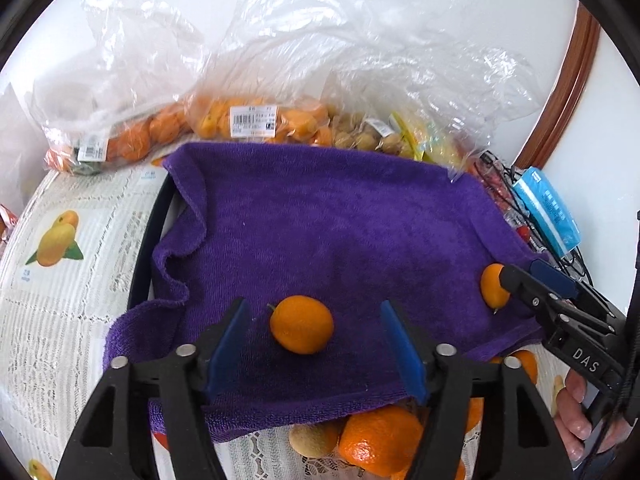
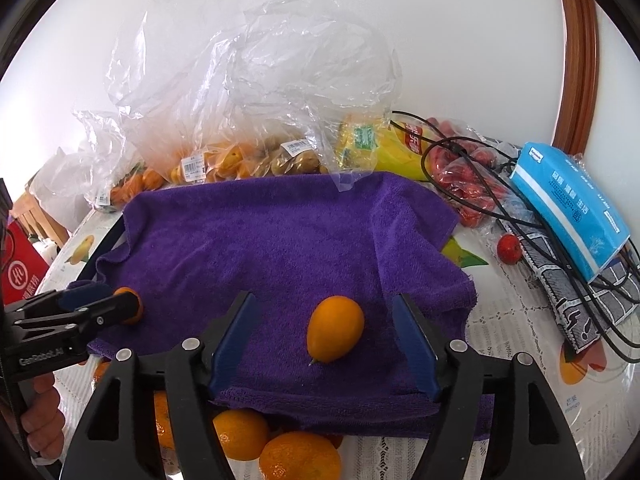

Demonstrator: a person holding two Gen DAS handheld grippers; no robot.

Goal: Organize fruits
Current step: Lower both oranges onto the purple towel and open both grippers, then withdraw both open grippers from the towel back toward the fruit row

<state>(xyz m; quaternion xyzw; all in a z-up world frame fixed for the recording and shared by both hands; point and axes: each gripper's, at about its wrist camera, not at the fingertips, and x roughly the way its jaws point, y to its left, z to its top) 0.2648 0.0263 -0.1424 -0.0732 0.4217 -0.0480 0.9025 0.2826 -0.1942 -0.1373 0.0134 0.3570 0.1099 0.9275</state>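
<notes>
A purple towel (image 1: 320,220) lies spread over a dark tray; it also shows in the right wrist view (image 2: 280,240). Two small orange kumquats rest on it. In the left wrist view, my left gripper (image 1: 316,340) is open with one kumquat (image 1: 301,324) between its blue pads. In the right wrist view, my right gripper (image 2: 324,340) is open around the other kumquat (image 2: 334,328). That fruit (image 1: 494,286) and the right gripper (image 1: 536,284) show at the right of the left wrist view. The left gripper (image 2: 100,304) shows at the left of the right wrist view.
Clear plastic bags of oranges (image 1: 256,120) and small brown fruit (image 2: 288,160) stand behind the towel. Loose oranges (image 2: 300,456) lie in front. At the right are a blue tissue pack (image 2: 568,204), black cables (image 2: 480,184), red fruit (image 2: 509,248) and a yellow bag (image 2: 380,148).
</notes>
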